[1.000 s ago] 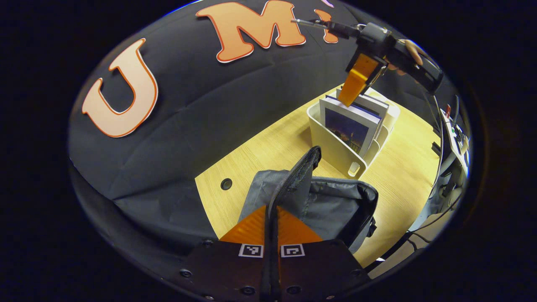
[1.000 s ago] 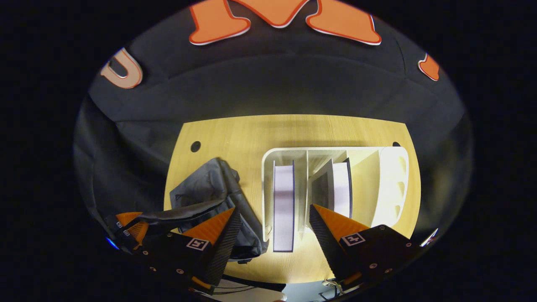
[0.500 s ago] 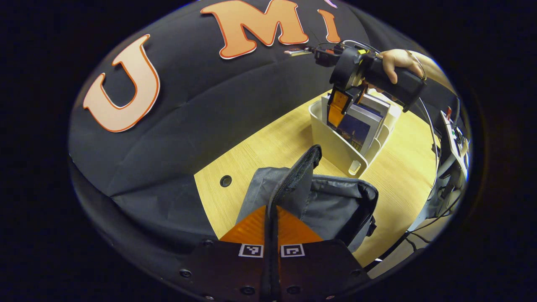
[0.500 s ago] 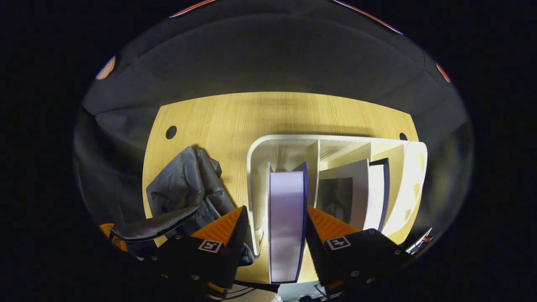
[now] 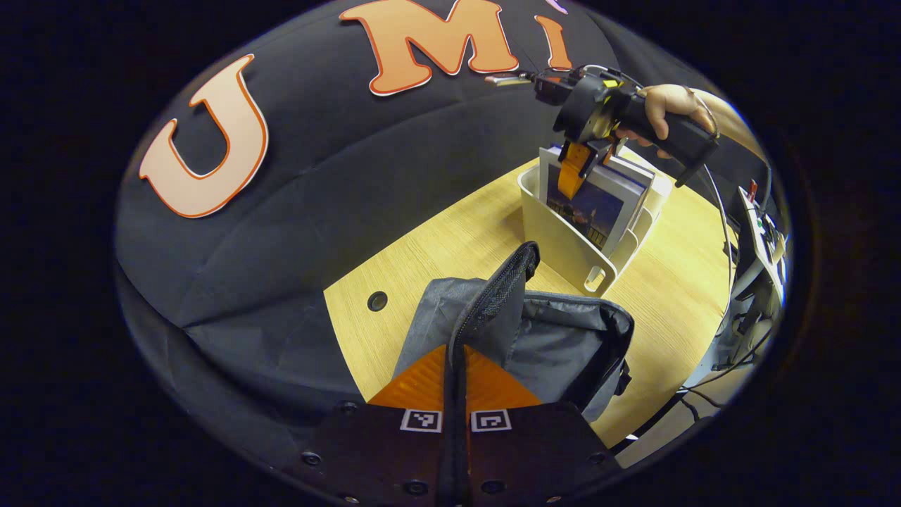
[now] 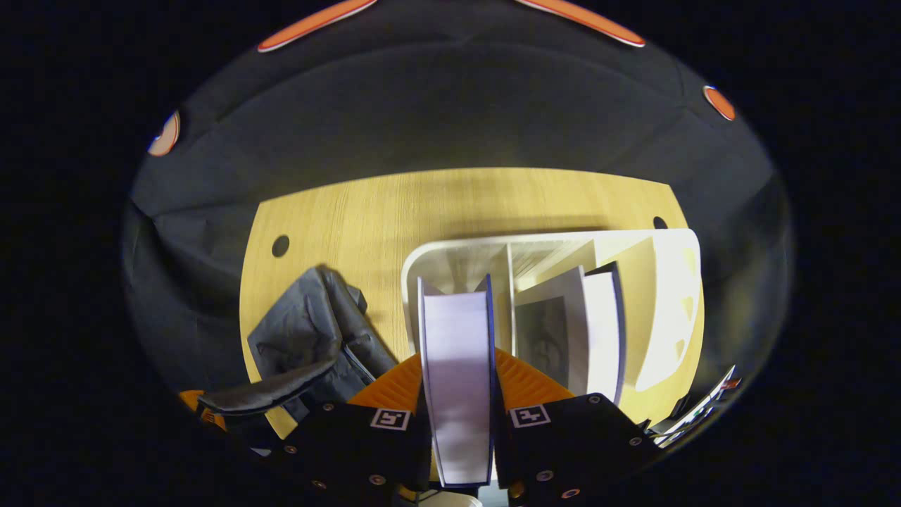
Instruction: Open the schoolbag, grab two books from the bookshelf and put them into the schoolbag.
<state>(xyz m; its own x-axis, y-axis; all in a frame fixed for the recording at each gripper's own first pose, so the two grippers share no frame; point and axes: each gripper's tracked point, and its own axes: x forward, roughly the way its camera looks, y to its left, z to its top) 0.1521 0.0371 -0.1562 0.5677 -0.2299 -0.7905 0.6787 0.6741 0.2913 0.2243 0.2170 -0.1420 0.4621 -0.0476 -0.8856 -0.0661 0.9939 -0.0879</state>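
Right gripper view: 2 books [image 6: 563, 331], 1 gripped.

Lower centre of the right gripper view: I see my right tongs [image 6: 459, 394] closed on the book [image 6: 457, 380], the bookshelf [image 6: 450, 253] wall at frame left and a divider [image 6: 508, 282] at frame right hemming it in. Left gripper view: bare tabletop [image 5: 436, 239] lies left of the bookshelf; the schoolbag [image 5: 563, 338] mouth gapes at lower centre, its raised flap [image 5: 503, 289] standing before the shelf.
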